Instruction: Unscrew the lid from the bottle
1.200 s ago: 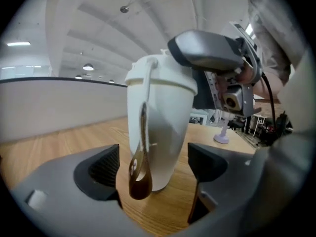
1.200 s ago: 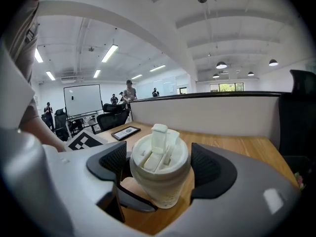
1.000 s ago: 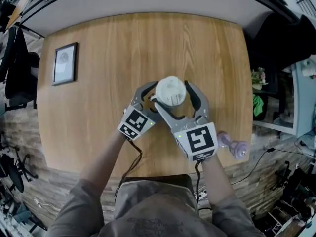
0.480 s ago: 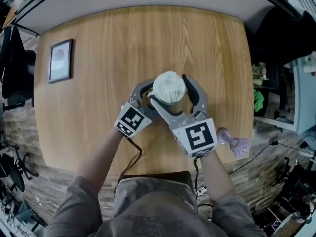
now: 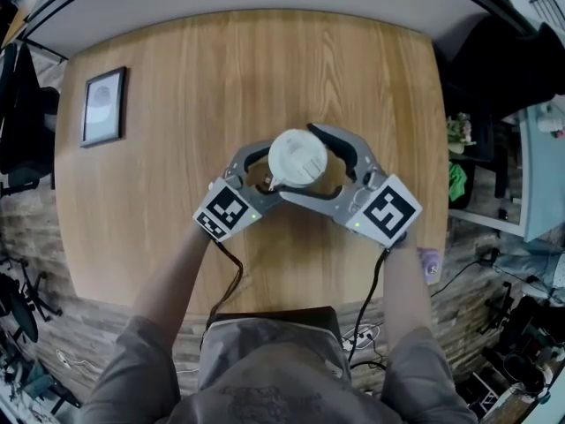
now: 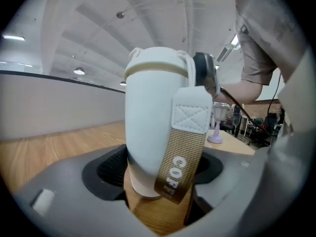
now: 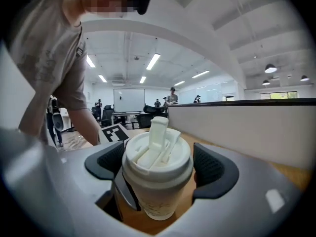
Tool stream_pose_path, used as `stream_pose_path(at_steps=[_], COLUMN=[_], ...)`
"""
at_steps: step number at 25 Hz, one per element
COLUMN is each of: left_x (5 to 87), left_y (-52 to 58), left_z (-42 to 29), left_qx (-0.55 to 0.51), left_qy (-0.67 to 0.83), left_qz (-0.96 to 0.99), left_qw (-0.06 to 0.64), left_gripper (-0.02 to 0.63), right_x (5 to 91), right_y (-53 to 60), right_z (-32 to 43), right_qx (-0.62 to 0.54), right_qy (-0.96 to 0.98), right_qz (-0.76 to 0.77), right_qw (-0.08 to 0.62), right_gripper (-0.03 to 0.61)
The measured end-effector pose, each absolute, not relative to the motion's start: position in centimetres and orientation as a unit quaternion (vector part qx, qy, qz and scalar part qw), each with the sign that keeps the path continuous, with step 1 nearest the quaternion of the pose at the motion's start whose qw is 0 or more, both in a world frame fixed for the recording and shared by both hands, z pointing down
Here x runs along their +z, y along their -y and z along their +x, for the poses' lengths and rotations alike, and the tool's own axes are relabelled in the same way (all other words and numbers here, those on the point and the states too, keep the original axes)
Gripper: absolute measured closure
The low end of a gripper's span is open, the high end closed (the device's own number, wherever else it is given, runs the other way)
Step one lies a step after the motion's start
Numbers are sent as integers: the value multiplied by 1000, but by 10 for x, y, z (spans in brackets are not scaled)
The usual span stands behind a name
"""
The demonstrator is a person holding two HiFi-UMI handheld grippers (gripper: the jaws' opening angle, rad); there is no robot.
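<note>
person: grey-shirted torso (image 5: 269,374) at the near edge, both forearms reach out over the table
purple object: small (image 5: 428,263), near right corner of the table, just beside the right forearm, partly hidden, can't tell what it is
left gripper: (image 6: 160,169) comes in from near left, low down; jaws around the lower body of the bottle, pads clamped on it
right gripper: (image 7: 159,166) comes in from near right, higher up; pads pressed on both sides of the lid, grasping it
bottle: (image 6: 148,112) white, upright, middle of the table, base on the wood, between both grippers
strap: tan webbing (image 6: 183,154) with white print, sewn to a white tab, hangs down the bottle's side facing the left gripper
lid: (image 5: 297,157) white, round, raised flip spout on top, sits on the bottle
table: (image 5: 265,69) light wood, rounded corners
picture frame: (image 5: 101,107) dark frame, lies flat at far left, well apart from the bottle
</note>
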State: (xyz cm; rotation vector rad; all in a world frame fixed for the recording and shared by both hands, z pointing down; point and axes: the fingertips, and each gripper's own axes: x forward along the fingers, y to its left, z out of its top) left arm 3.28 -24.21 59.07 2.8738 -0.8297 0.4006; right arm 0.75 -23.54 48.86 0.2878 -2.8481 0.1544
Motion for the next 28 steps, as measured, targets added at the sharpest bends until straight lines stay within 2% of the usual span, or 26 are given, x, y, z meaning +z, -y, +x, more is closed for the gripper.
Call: stream_pose_path(at_steps=[4,9,13,18,24,28], left_x=[591,592,592,591,591,591], left_y=[242,243,242,241,240,240], left_z=[30,30,32,31,30,31], left_qx=[133,134,136,127,115,113], left_qy=[273,273,276,301,332,345], left_qz=[951,950,949,942,933,928], left_qw=[63,68,70,78,81,82], left_gripper=[273,273,273,276,278,278], right_x=[488,488,485,470,483,492], right_y=[235,236,239,247,254,261], right_z=[7,6,18,21,10,10], right_qx=[55,58,90,161,114,118], right_qy=[990,987,973,916,862,851], right_qz=[49,79,179,365,484,503], right_qw=[117,127,113,51,97,93], right_gripper=[144,143,93,91,79,75])
